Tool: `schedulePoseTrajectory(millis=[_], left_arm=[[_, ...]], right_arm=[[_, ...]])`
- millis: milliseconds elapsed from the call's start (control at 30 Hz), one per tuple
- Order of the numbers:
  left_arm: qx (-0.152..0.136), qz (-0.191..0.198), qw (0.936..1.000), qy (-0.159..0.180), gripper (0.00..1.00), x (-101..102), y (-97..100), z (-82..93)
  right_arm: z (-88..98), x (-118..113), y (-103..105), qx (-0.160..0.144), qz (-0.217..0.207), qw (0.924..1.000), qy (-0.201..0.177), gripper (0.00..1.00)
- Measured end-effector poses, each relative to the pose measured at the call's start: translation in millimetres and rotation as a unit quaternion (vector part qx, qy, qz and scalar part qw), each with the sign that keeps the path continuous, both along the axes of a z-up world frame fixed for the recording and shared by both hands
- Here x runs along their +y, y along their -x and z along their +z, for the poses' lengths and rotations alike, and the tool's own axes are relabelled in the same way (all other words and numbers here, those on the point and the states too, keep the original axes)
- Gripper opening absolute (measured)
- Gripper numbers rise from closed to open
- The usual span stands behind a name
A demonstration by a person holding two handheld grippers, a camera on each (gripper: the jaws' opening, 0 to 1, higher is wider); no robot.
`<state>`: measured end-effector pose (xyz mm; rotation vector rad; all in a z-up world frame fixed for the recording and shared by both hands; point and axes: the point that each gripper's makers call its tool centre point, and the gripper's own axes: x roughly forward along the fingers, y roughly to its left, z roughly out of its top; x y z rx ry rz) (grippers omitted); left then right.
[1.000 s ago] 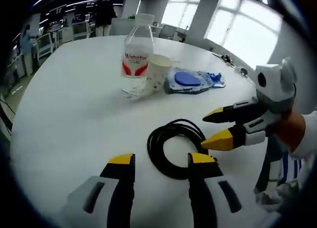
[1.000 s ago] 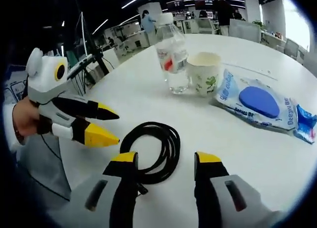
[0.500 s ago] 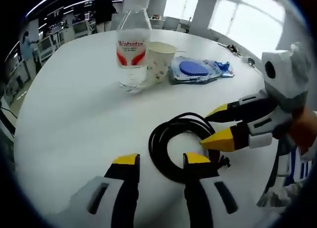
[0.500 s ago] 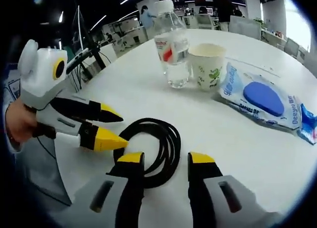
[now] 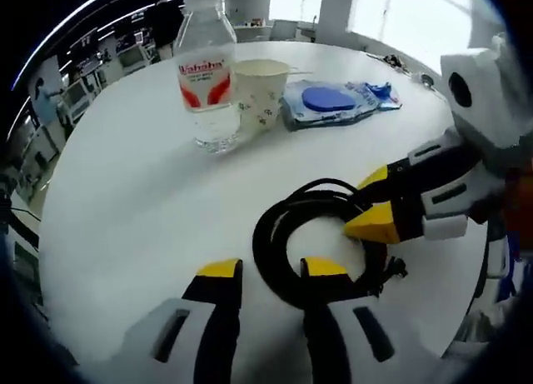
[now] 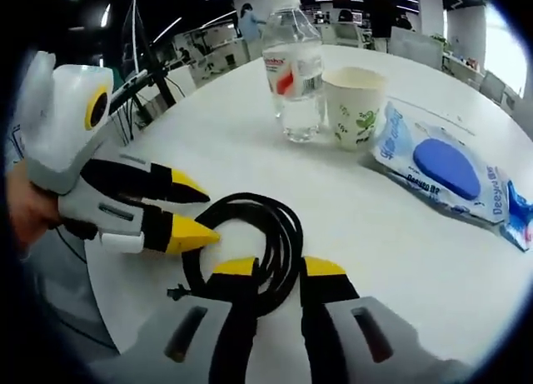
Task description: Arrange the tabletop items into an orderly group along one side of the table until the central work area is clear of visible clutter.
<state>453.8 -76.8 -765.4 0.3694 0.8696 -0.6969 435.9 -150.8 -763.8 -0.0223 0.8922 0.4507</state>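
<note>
Two pairs of tongs at one coil of black cable (image 5: 268, 242), low on the white surface (image 5: 125, 192) and near its close edge. Left tongs (image 5: 271, 269) parted, yellow tips astride the near-left arc of the coil, a narrow gap on either side of the strands; not clenched on them, as far as the left gripper view tells. Right tongs (image 6: 278, 267) likewise parted, in the right gripper view straddling the near arc of the same coil, with the bundle of strands running up between the two yellow tips. Whether either tip actually presses on the cable: impossible to tell. In the left gripper view, right tongs coming in from the right side, one tip above and one below the far-right arc of the loop, held in a hand. In the right gripper view, left tongs coming in from the left, lower tip just at the coil's left arc, upper tip clear of it.

Farther back on the surface, well apart from the cable, three more things in a row: a clear water bottle (image 5: 206, 76) with a red-and-white label, upright; a paper cup (image 5: 260, 92) with a small printed pattern, upright, just beside the bottle; then a flat pack of wipes (image 5: 337, 101) with a blue oval lid, lying just beside the cup
</note>
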Motion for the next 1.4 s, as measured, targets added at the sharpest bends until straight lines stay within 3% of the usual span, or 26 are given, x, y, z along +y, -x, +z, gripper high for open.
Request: schedulePoseTrajectory(millis=[167, 300, 633, 1400], left_arm=[[0.004, 0.005, 1.0, 0.001, 0.19, -6.7, 4.2, -1.3], [0.008, 0.004, 0.9999, 0.006, 0.16, -3.3, 2.6, -0.4], [0.044, 0.042, 0.9972, 0.044, 0.11, -1.6, 5.7, 4.0], [0.005, 0.053, 0.9951, 0.084, 0.1, -7.8, 5.5, 46.5]], right_arm=[[-0.1, 2.1, -0.7, -0.005, 0.003, 0.9999, 0.009, 0.09], [3.5, 0.9, 1.7, -0.004, -0.003, 0.9999, -0.009, 0.06], [10.4, 1.1, 6.2, -0.006, -0.011, 0.9996, -0.027, 0.05], [53.9, -3.4, 5.0, -0.06, 0.0, 0.9979, -0.025, 0.03]])
